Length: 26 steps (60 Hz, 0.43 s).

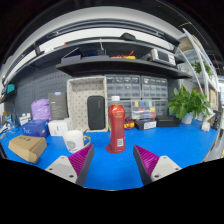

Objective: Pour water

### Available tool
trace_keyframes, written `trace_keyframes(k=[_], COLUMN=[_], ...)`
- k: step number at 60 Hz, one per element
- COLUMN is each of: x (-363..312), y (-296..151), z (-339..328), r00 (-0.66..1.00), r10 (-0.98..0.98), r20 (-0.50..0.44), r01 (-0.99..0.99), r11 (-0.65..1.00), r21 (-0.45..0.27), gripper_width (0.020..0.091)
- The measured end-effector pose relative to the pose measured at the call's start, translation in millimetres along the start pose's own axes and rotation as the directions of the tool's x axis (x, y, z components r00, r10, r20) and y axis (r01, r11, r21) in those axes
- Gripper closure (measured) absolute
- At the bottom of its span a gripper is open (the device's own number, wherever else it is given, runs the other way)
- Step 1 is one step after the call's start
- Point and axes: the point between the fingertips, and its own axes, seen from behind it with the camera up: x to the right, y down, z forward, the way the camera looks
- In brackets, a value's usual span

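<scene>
A red bottle [117, 128] with a white cap stands upright on the blue table [170, 150], just ahead of my fingers and roughly centred between them. To its left, beside my left finger, a white mug [75, 140] rests on the table. My gripper [113, 163] is open, its purple pads [84, 160] spread wide with only bare blue tabletop between them. The bottle is apart from both fingers.
A cardboard box [27, 148] lies at the table's left. Behind it are a purple container [41, 110] and a white box [58, 127]. A potted plant [188, 103] stands far right. Shelving with a microwave [162, 56] runs along the back wall.
</scene>
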Motion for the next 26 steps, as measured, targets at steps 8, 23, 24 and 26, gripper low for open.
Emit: trace_keyframes(k=[8,23,24,26], x=[-10,-18,-18,-17], y=[-4,-15,-16,-18], z=[-10,-26,-26,-28], r00=[1.000,0.999,0.999,0.999], r10=[-0.008,-0.012,-0.015,-0.020], r20=[0.023,0.032,0.031,0.027], r01=[0.007,0.011,0.014,0.019], r11=[1.000,1.000,0.999,0.999], r21=[0.009,0.029,0.032,0.035], gripper_width=[0.0302,0.0302,0.0301,0.0300])
